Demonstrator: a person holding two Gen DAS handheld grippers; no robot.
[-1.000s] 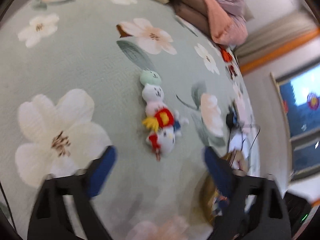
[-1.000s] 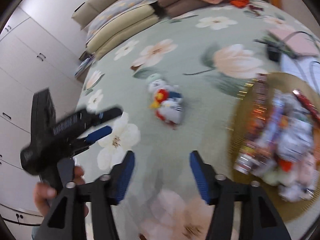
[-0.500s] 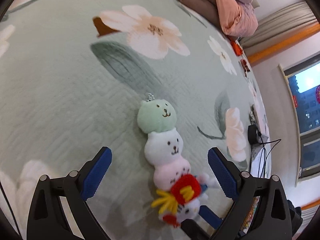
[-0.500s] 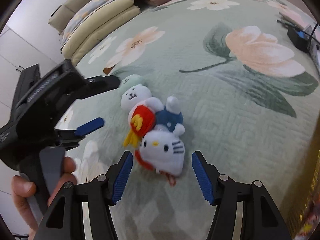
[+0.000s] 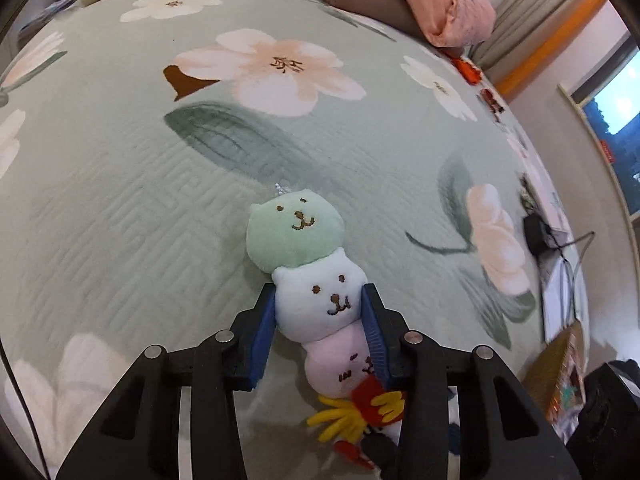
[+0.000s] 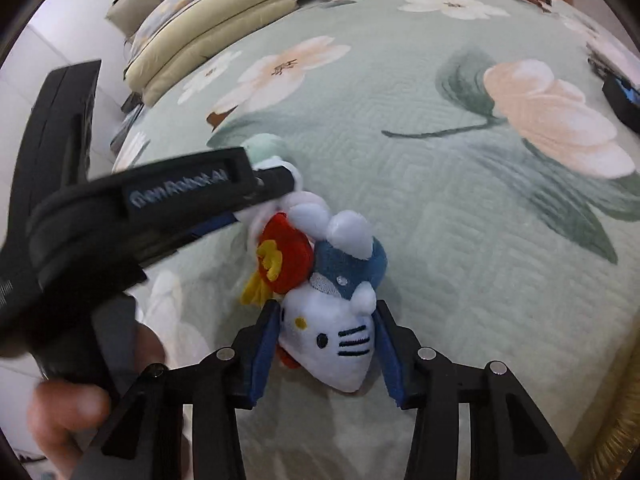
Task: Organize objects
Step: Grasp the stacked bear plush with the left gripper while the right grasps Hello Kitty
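The stacked-bear plush [image 5: 316, 280], a column of green, white and pink heads, lies on the floral quilt [image 5: 120, 200] with its foot touching the white cat plush [image 6: 332, 340], whose red-and-yellow fries pouch [image 6: 284, 256] sits between them. The left gripper [image 5: 320, 312] is clenched on the bear column, its blue pads pressing the white head from both sides; the right gripper [image 6: 326, 344] brackets the cat's head, pads touching or nearly touching its cheeks, so it appears to be grasping it. Taking each toy separately probably serves to pull the two apart for sorting. In the right wrist view the left gripper's black body covers most of the bear column, leaving only a sliver of green showing. In the left wrist view the cat is largely cut off behind the fingers. A gold-rimmed tray [image 5: 560, 364] at the right edge is too blurred to read.
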